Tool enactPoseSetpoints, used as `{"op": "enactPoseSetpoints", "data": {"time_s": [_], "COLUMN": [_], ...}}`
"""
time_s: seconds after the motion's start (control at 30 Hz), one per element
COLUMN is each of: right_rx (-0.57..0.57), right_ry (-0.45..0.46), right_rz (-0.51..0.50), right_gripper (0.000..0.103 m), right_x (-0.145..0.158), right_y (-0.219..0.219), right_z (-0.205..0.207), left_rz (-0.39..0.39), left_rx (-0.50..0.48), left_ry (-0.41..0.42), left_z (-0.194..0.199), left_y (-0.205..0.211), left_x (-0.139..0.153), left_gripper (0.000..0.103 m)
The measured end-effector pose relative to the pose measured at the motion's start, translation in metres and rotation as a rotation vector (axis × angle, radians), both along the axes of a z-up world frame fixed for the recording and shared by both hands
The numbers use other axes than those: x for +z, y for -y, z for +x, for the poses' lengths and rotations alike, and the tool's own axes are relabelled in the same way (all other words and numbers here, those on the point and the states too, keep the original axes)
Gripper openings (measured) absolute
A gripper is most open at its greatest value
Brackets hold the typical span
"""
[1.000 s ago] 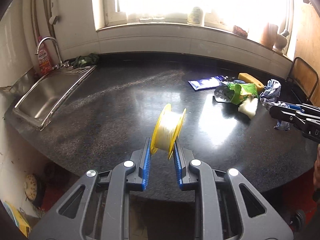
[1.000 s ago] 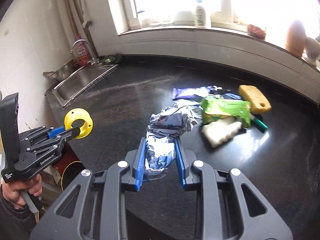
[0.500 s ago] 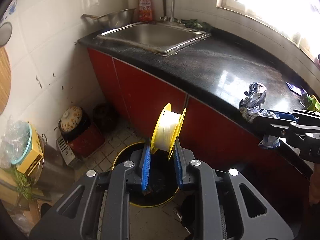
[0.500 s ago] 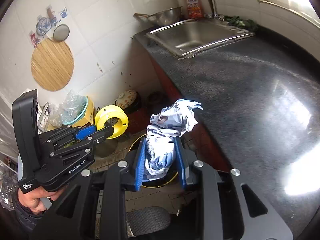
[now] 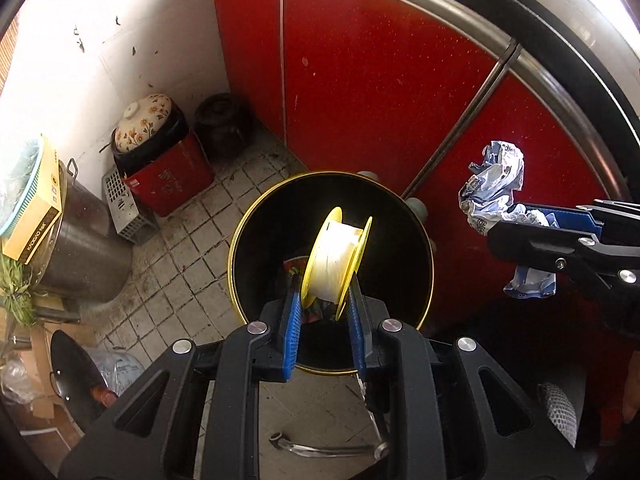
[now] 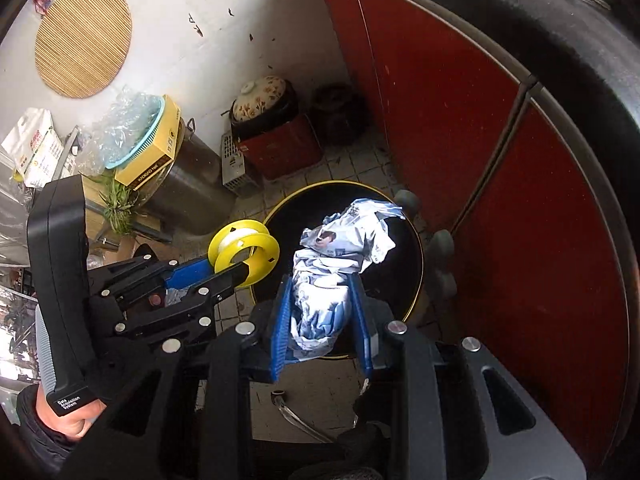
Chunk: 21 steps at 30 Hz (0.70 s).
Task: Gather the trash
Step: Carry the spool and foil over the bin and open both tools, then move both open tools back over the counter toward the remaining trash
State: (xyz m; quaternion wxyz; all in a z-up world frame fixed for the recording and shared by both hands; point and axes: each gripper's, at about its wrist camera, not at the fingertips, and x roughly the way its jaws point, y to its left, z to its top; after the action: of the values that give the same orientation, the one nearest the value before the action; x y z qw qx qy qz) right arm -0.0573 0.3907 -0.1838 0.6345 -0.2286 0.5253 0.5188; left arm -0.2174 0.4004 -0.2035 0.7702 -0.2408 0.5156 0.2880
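My left gripper (image 5: pixel 325 294) is shut on a yellow spool (image 5: pixel 336 258) wound with white line and holds it above the open black trash bin (image 5: pixel 248 240) with a gold rim on the floor. My right gripper (image 6: pixel 322 280) is shut on a crumpled blue-and-white wrapper (image 6: pixel 340 256) and holds it over the same bin (image 6: pixel 412 276). The right gripper and its wrapper (image 5: pixel 494 188) show at the right of the left wrist view. The left gripper and its spool (image 6: pixel 244 252) show at the left of the right wrist view. Some trash lies in the bin's bottom.
Red cabinet doors (image 5: pixel 380 80) under the black counter edge stand right behind the bin. A red box (image 5: pixel 168 180) with a floral-lidded pot (image 5: pixel 144 120), a dark jar (image 5: pixel 222 124) and a steel pot (image 5: pixel 80 244) crowd the tiled floor to the left.
Both grippers have swung down from counter height and moved over the bin, each still holding its item. The sink and counter top have left view.
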Motion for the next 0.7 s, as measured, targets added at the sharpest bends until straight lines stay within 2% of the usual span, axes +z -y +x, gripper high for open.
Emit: {"op": "enactPoseSetpoints", "data": {"time_s": [0.13, 0.33, 0.37, 0.4, 0.43, 0.47, 0.7], "right_rx": [0.0, 0.005, 0.003, 0.0, -0.006, -0.013, -0.015], "right_ry": [-0.003, -0.005, -0.009, -0.021, -0.029, -0.028, 0.004], "right_rz": [-0.027, -0.023, -0.021, -0.025, -0.024, -0.016, 0.03], "right_gripper": [0.028, 0.029, 0.031, 0.043, 0.062, 0.068, 0.07], "right_x": [-0.007, -0.005, -0.004, -0.005, -0.004, -0.003, 0.016], "right_y": [-0.011, -0.014, -0.015, -0.015, -0.015, -0.015, 0.002], "right_z": [0.001, 0.002, 0.003, 0.005, 0.006, 0.007, 0.008], "left_rz": [-0.038, -0.057, -0.051, -0.04, -0.031, -0.021, 0.004], "left_rx": [0.009, 0.008, 0.004, 0.005, 0.011, 0.02, 0.035], "left_ry": [-0.01, 0.002, -0.001, -0.01, -0.019, -0.024, -0.014], "left_z": [-0.001, -0.003, -0.003, -0.002, -0.003, -0.002, -0.008], "left_y": [-0.007, -0.01, -0.009, -0.008, -0.009, -0.007, -0.009], "left_x": [-0.015, -0.019, -0.018, -0.018, -0.018, -0.016, -0.001], "left_gripper": [0.021, 0.021, 0.024, 0.04, 0.055, 0.079, 0.081]}}
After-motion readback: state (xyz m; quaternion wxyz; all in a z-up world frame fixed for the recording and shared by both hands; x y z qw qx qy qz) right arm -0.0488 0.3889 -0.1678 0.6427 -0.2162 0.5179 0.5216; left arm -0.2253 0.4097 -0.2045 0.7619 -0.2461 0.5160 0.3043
